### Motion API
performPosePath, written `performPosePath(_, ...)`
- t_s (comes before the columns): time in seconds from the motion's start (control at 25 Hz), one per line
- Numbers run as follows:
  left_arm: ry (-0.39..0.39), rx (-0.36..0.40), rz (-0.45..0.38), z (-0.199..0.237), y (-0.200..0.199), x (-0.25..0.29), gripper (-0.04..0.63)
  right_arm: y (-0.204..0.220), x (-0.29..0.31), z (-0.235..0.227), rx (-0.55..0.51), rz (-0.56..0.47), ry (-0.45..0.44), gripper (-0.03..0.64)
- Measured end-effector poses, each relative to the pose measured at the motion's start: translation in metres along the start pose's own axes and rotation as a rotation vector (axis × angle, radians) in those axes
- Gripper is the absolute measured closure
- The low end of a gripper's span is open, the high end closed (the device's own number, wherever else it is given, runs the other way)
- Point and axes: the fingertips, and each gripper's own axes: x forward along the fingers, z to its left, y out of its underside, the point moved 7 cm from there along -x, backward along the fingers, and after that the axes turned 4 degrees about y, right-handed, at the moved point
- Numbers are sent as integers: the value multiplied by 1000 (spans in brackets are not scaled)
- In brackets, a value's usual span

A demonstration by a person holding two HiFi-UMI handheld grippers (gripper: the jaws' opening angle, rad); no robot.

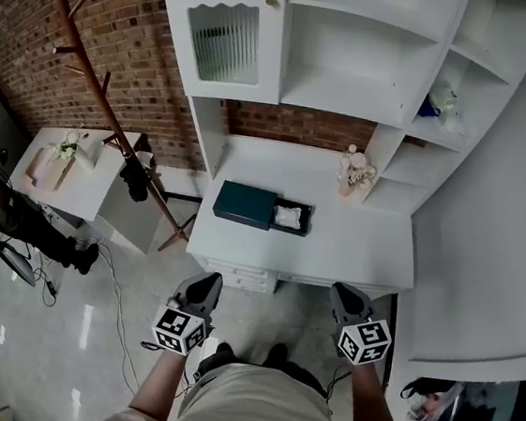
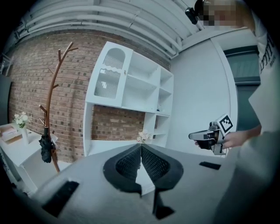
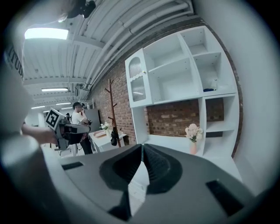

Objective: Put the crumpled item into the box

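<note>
A dark green box (image 1: 265, 208) lies on the white desk (image 1: 353, 248), its drawer pulled out to the right. A white crumpled item (image 1: 288, 217) rests inside that open part. My left gripper (image 1: 199, 294) and right gripper (image 1: 349, 304) hang in front of the desk's near edge, well short of the box. Both are shut with nothing between the pads. In the left gripper view the jaws (image 2: 141, 158) meet, and the right gripper (image 2: 209, 136) shows at the right. The right gripper view shows closed jaws (image 3: 141, 159) and the left gripper (image 3: 70, 129) at the left.
A white shelf unit (image 1: 357, 46) rises over the desk, with a flower vase (image 1: 351, 172) at the desk's back right. A wooden coat stand (image 1: 113, 122) leans at the left beside a small white table (image 1: 68, 178). A white wall (image 1: 496, 231) bounds the right.
</note>
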Motion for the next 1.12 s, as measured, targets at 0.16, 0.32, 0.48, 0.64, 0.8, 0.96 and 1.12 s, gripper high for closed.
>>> performPosePath(0.16,25,20,0,12,-4,-21,569,-2,-5,22,-4,-14,42,580)
performPosePath(0.32,48,53,-8,22,-7,-38,569,-5,-13,38,-13,-39,74,580)
performPosePath(0.48,50,56,-8,31,-7,-50,569,-10,-19,48,-11,-58,90,581)
performPosePath(0.64,46,45,-8,37,-6,-57,568,-14,-21,55,-21,-65,99,581)
performPosePath(0.8,40,42,-6,39,-8,-62,569,-17,-22,58,-19,-68,112,581)
performPosePath(0.96,32,45,-20,40,-13,-65,569,-20,-22,64,-40,-73,112,581)
performPosePath(1.12,33,45,-14,40,-11,-67,569,-20,-21,65,-54,-73,112,581)
